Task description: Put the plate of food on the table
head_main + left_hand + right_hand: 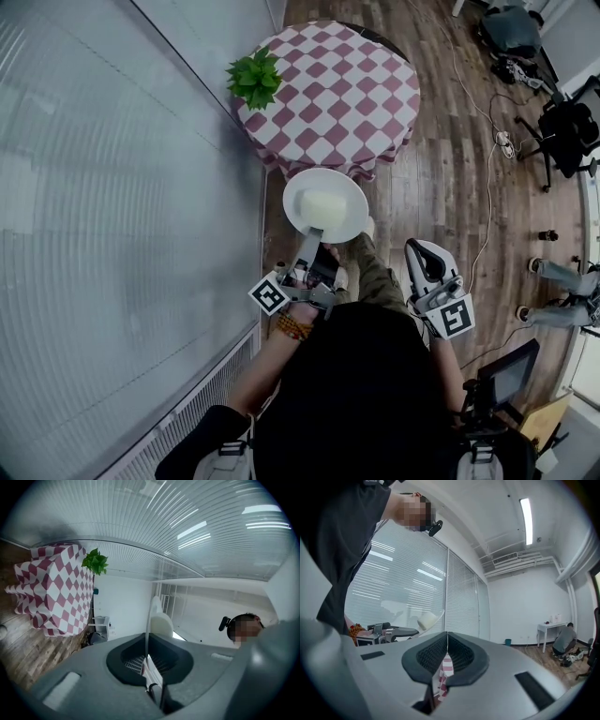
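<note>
**Plate Held Just Short of Table**

Head view: left tool (314, 234) clamps the near rim of the white plate (354, 192); pale block of food (323, 204) sits centred on it; checked table (328, 94) lies straight ahead, just beyond the plate. Left gripper view: jaws pinch the rim, plate edge-on. Right gripper view: right tool (447, 641) closed, empty.

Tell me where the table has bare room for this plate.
Nearly all of the checkered table is bare: middle, near edge, right side. Only its left edge is taken, by the green plant. The left hand-held gripper holds the plate.
</note>
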The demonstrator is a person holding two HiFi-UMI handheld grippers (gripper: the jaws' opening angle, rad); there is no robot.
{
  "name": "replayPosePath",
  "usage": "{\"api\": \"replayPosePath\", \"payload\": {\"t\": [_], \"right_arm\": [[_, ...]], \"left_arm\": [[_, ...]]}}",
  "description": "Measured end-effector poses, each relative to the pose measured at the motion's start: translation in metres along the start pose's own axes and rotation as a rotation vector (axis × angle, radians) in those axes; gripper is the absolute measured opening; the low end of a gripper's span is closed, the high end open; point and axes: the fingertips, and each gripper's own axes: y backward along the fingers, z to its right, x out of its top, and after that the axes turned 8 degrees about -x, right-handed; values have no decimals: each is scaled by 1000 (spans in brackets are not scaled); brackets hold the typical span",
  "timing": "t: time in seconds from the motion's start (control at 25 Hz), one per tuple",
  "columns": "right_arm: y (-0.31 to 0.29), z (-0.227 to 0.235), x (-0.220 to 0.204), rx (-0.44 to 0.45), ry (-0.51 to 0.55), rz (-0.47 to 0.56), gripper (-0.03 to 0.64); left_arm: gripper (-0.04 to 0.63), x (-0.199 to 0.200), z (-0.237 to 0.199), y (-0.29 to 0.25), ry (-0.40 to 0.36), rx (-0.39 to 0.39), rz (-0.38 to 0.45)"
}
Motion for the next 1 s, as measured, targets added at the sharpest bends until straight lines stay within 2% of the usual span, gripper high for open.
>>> {"api": "replayPosePath", "payload": {"t": [0.24, 0.6, 0.8, 1.0], "right_arm": [[-49, 14, -18, 70, -27, 6, 12], [-142, 69, -30, 175, -71, 22, 12], [-185, 113, -35, 180, -110, 20, 12], [-213, 155, -55, 139, -150, -25, 12]], "left_arm": [[11, 27, -22, -16, -45, 23, 37], [11, 73, -62, -72, -133, 70, 111], [11, 89, -95, -115, -146, 115, 111], [11, 105, -139, -156, -141, 160, 92]]}}
